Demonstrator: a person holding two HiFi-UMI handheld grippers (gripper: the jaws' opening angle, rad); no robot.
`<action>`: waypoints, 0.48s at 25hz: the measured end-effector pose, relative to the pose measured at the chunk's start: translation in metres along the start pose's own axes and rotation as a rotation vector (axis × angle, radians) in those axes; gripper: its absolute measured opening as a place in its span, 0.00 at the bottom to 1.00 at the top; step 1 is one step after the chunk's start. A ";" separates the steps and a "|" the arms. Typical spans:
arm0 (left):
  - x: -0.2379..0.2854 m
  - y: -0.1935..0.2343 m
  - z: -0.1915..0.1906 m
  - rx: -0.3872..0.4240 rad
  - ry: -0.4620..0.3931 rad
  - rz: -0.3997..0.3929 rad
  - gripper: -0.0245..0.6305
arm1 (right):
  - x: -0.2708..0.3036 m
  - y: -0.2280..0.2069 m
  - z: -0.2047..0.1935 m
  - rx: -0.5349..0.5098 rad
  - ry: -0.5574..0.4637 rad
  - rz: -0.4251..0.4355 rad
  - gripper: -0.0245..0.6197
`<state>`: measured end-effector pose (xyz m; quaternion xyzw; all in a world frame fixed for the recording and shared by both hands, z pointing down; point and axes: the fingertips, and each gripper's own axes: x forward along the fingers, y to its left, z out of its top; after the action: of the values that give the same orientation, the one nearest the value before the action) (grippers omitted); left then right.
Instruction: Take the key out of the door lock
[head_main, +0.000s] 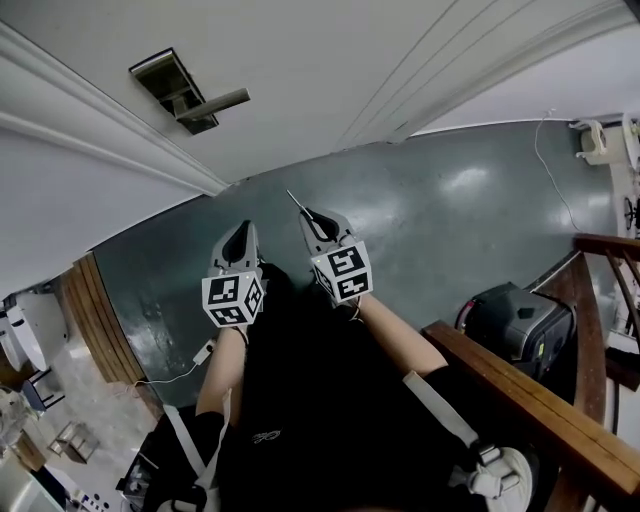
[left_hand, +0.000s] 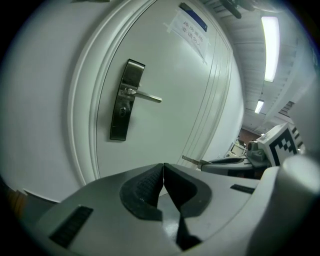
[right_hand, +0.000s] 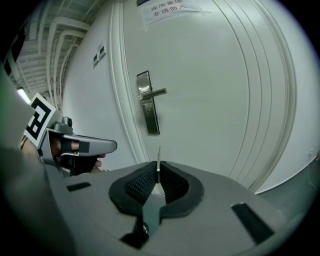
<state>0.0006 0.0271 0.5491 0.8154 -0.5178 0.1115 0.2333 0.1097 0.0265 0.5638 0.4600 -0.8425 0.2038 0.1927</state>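
Observation:
The metal lock plate (head_main: 187, 92) with its lever handle (left_hand: 145, 96) sits on the white door (head_main: 330, 60), well clear of both grippers. No key shows in the lock (right_hand: 148, 102). A thin key (right_hand: 159, 157) stands edge-on between the pads of my right gripper (right_hand: 158, 170), which is shut on it; its blade (head_main: 296, 203) pokes out past the tips toward the door. My left gripper (head_main: 240, 240) hangs beside the right gripper (head_main: 312, 215), jaws shut with nothing between them (left_hand: 163, 167).
A paper notice (left_hand: 190, 27) is taped high on the door. A wooden railing (head_main: 520, 390) runs along the right, with a black case (head_main: 520, 320) beside it on the dark green floor (head_main: 450, 210). A white cable (head_main: 550, 170) trails across the floor.

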 end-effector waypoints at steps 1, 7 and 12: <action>-0.001 -0.009 0.000 0.000 -0.006 0.000 0.07 | -0.006 -0.003 -0.001 -0.006 -0.003 -0.003 0.09; -0.018 -0.044 0.027 0.013 -0.093 0.017 0.07 | -0.033 -0.012 0.011 -0.023 -0.060 -0.001 0.09; -0.039 -0.054 0.074 0.046 -0.209 0.052 0.07 | -0.050 -0.006 0.052 -0.082 -0.161 0.001 0.09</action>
<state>0.0275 0.0409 0.4542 0.8142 -0.5575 0.0435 0.1562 0.1322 0.0309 0.4952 0.4664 -0.8630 0.1318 0.1429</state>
